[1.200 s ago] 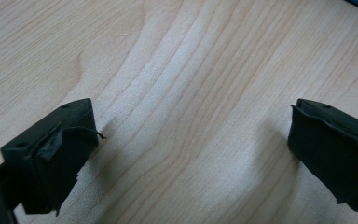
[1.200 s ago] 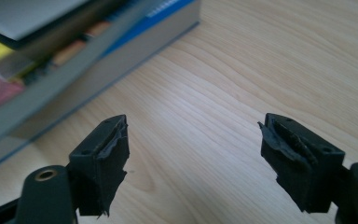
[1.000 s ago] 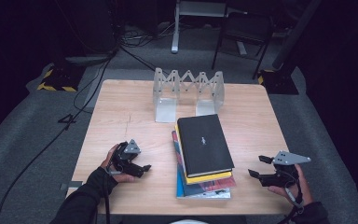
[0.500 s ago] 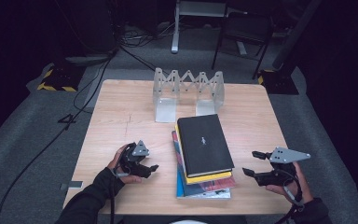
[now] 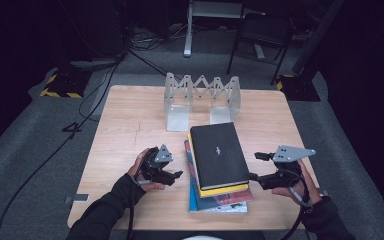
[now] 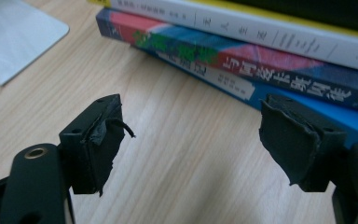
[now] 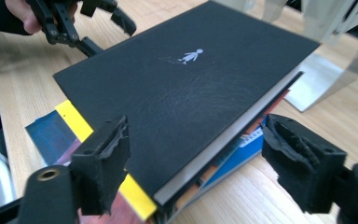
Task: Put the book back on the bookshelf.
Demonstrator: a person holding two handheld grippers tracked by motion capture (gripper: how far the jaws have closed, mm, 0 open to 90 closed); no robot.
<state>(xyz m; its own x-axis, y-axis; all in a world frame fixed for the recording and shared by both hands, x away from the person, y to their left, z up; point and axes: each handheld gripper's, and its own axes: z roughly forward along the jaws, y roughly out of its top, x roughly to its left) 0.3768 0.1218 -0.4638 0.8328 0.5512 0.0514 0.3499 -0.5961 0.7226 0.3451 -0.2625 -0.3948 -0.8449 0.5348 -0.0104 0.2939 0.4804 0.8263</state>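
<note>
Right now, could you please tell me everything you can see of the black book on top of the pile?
The black book is a matte, faintly scuffed hardcover with a small white figure printed mid-cover and pale page edges. It lies flat and closed on top of the stack, directly on a yellow book, near the table's middle. Neither gripper touches it.

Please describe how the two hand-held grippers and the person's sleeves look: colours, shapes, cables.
Both are black. The left hand-held gripper and the right hand-held gripper each carry a grey three-cornered plate on top. The jaws end in worn, frayed black pads. A black cable trails from each. The sleeves are dark.
</note>
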